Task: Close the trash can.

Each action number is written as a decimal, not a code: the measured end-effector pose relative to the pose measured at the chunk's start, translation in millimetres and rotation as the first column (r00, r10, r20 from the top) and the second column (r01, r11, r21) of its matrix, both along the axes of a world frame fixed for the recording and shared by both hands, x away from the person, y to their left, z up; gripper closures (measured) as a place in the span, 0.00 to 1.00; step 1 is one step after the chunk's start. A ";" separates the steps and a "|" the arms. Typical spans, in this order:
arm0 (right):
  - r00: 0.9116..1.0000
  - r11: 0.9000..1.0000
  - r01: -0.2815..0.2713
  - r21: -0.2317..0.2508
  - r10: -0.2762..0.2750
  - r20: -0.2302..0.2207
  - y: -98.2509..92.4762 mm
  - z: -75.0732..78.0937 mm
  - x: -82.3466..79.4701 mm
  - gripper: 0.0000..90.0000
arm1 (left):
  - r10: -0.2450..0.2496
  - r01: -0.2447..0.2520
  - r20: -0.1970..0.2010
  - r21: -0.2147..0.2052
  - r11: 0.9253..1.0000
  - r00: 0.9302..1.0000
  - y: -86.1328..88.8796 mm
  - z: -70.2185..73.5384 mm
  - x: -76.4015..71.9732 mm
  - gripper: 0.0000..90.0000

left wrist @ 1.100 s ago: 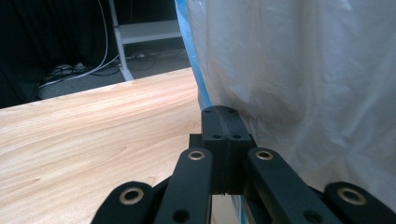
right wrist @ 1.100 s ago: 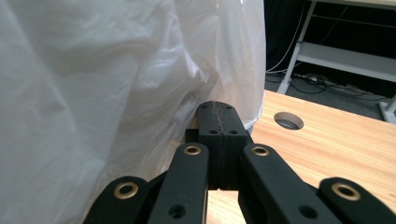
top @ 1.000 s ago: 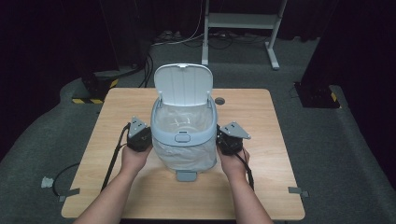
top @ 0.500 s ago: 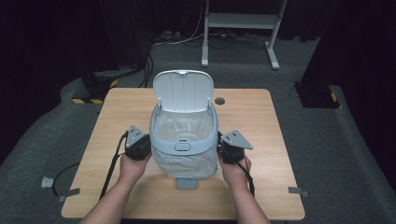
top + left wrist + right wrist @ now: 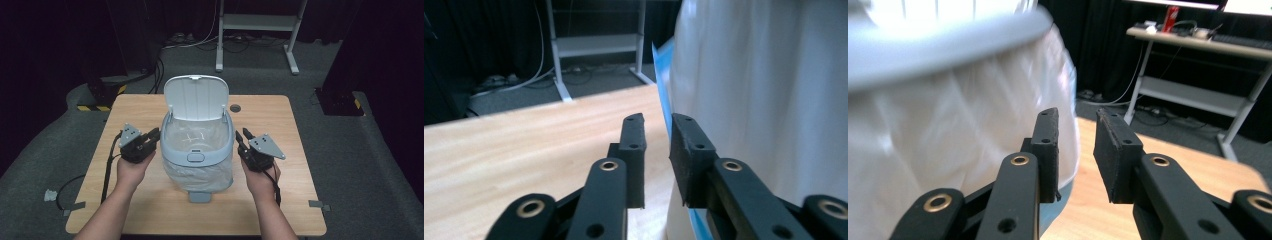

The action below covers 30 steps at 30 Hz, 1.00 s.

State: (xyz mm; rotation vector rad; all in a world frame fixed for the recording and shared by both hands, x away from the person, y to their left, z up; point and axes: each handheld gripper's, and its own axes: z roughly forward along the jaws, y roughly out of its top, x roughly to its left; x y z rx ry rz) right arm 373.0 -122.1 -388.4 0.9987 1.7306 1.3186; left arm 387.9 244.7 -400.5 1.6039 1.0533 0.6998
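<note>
Both grippers have let go of the bin's sides and drawn slightly away from it since the earlier frames, and their jaws have just been opening with nothing between them. In the high view, the left gripper [image 5: 151,138] sits at 9 o'clock of the waste bin [image 5: 197,150], just beside its rim, jaws parted and released. The right gripper [image 5: 242,141] sits at 3 o'clock of the bin, also just beside the rim, jaws parted and released. Each gripper is carried in one hand, the forearms entering from 6 o'clock.

The waste bin stands upright near the centre of the wooden table [image 5: 280,125]. Its lid [image 5: 196,97] is raised at the 12 o'clock side. A white liner bag [image 5: 200,172] hangs over the bin's body below the grey rim, and a pedal [image 5: 199,196] projects from the base at 6 o'clock.

In the left gripper view, the gap between the pads [image 5: 634,150] is empty; the liner bag [image 5: 769,90] fills the 3 o'clock side, close to the right-hand pad. In the right gripper view, the liner [image 5: 948,120] and the grey rim [image 5: 943,42] lie toward 10 o'clock, beside the left-hand pad [image 5: 1045,150], not clamped.
</note>
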 end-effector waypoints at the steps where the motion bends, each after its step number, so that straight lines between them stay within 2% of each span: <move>1: 1.000 1.000 0.002 0.006 -0.002 0.005 -1.3 4.5 -0.3 0.78 | 0.003 -0.003 0.007 -0.007 1.000 1.000 0.8 6.5 0.4 0.81; 2: 1.000 1.000 0.003 0.011 -0.003 0.015 -2.1 9.4 -0.1 0.78 | 0.004 -0.004 0.015 -0.010 1.000 1.000 1.5 13.1 1.4 0.79; 3: 1.000 1.000 0.003 0.011 -0.003 0.015 -2.1 9.4 -0.1 0.78 | 0.004 -0.004 0.015 -0.010 1.000 1.000 1.5 13.1 1.4 0.77; 4: 1.000 1.000 0.004 0.013 -0.004 0.022 -2.6 14.5 0.2 0.78 | 0.006 -0.006 0.025 -0.014 1.000 1.000 1.7 21.4 3.1 0.77; 5: 0.999 1.000 0.005 0.018 -0.005 0.033 -2.8 25.2 2.0 0.78 | 0.012 -0.012 0.031 -0.012 1.000 0.999 1.5 31.9 7.7 0.76; 9: 0.999 1.000 0.001 0.008 -0.001 0.049 -2.1 45.3 11.5 0.78 | 0.019 -0.019 0.033 -0.001 1.000 0.999 -1.6 52.4 19.9 0.72; 11: 0.999 1.000 -0.003 0.022 0.002 0.049 -1.2 54.1 16.7 0.78 | 0.023 -0.023 0.035 -0.006 1.000 0.999 -1.4 61.4 25.6 0.71; 12: 0.999 1.000 -0.003 0.022 0.002 0.049 -1.2 54.1 16.7 0.78 | 0.023 -0.023 0.035 -0.006 1.000 0.999 -1.4 61.4 25.6 0.70; 13: 0.999 1.000 -0.008 0.025 0.007 0.053 0.5 61.6 22.4 0.78 | 0.013 -0.012 0.025 -0.019 1.000 1.000 -0.4 69.1 32.1 0.70; 14: 0.999 1.000 -0.008 0.025 0.007 0.053 0.5 61.6 22.4 0.78 | 0.013 -0.012 0.025 -0.019 1.000 1.000 -0.4 69.1 32.1 0.69; 15: 0.998 1.000 -0.007 0.029 0.005 0.055 2.9 67.6 28.3 0.80 | 0.016 -0.016 0.019 -0.013 1.000 1.000 -0.5 76.1 39.5 0.69; 16: 0.998 1.000 -0.007 0.029 0.005 0.055 2.9 67.6 28.3 0.80 | 0.016 -0.016 0.019 -0.013 1.000 1.000 -0.5 76.1 39.5 0.70; 18: 0.999 1.000 0.003 0.013 -0.004 0.054 8.1 74.2 39.5 0.82 | 0.022 -0.022 0.023 -0.015 1.000 0.999 -3.7 86.7 48.5 0.70; 25: 0.999 1.000 -0.004 -0.008 0.004 0.044 23.1 87.4 62.9 0.82 | 0.003 -0.001 0.048 -0.030 1.000 0.999 -18.5 101.6 55.8 0.67; 30: 0.999 1.000 -0.022 -0.014 0.022 0.045 31.3 87.9 67.8 0.83 | -0.011 0.013 0.062 -0.035 0.999 0.998 -25.5 104.7 56.9 0.69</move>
